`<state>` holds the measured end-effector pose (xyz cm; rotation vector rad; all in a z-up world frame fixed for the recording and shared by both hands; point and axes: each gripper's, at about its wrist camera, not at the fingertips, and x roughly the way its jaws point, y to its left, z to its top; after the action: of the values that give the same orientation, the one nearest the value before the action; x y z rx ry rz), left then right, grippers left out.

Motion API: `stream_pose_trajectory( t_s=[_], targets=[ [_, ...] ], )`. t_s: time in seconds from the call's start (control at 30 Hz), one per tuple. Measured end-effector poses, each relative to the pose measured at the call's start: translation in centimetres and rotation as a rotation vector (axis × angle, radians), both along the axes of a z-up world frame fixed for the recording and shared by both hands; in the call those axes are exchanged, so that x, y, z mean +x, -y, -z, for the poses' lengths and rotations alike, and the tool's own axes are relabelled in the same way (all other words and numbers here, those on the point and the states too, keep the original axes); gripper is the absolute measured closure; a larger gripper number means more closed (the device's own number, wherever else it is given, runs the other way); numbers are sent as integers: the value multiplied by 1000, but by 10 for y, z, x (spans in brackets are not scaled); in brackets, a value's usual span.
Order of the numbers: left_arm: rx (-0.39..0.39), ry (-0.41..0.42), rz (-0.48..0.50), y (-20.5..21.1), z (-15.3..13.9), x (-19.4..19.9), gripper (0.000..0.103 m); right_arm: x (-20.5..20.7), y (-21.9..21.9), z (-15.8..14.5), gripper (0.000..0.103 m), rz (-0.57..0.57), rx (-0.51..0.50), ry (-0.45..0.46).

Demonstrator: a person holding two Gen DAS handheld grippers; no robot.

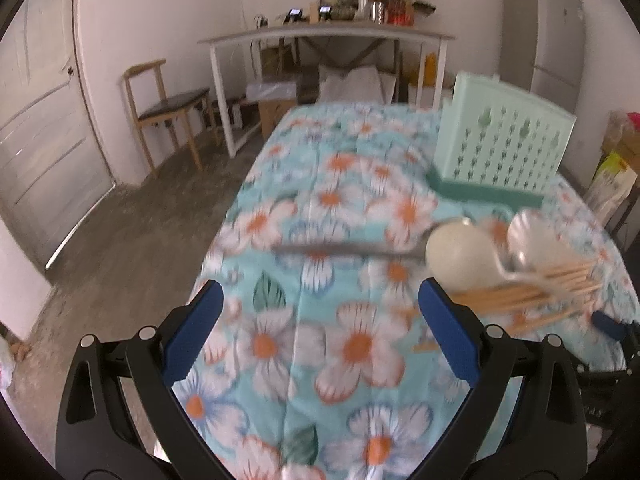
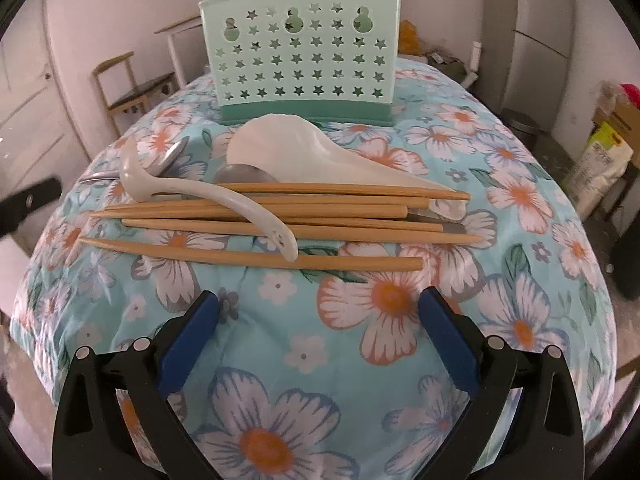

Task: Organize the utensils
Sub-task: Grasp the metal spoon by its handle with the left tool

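Left gripper (image 1: pixel 320 312) fingers apart over floral cloth (image 1: pixel 320 200), right gripper (image 2: pixel 320 316) fingers apart, facing chopsticks (image 2: pixel 280 228)

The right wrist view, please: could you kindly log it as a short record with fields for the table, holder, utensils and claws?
surface: table under a floral cloth
holder: mint star-punched utensil holder, upright at the far side
chopsticks: wooden chopsticks, lying in a loose pile
spoons: curved white ladle resting across the chopsticks; wide white spoon; metal spoon
right claw: open, empty
left claw: open, empty
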<state>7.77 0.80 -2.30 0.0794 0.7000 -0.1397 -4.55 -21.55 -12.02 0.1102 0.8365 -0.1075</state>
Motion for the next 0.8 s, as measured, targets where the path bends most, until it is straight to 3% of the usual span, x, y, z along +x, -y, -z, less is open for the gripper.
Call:
stream_pose_trajectory(
  t_s=[0.1,0.27,0.37,0.6,0.8],
  targets=[
    [7,30,48,5,-8,11,22,-3,2,0,6,-32,9,11],
    [-67,-14,168,12,-17,42,46,-6,11,-1,6,-58,62,40],
    [-18,-64,309,31,-19,67,58,-7,13,-1,6,-72,81,55],
    [109,-269,640,76,5,106,66,-7,11,0,6,-83,63,63],
    [25,-478,790,77,25,127,66,-7,11,0,6,-88,60,60]
  ],
)
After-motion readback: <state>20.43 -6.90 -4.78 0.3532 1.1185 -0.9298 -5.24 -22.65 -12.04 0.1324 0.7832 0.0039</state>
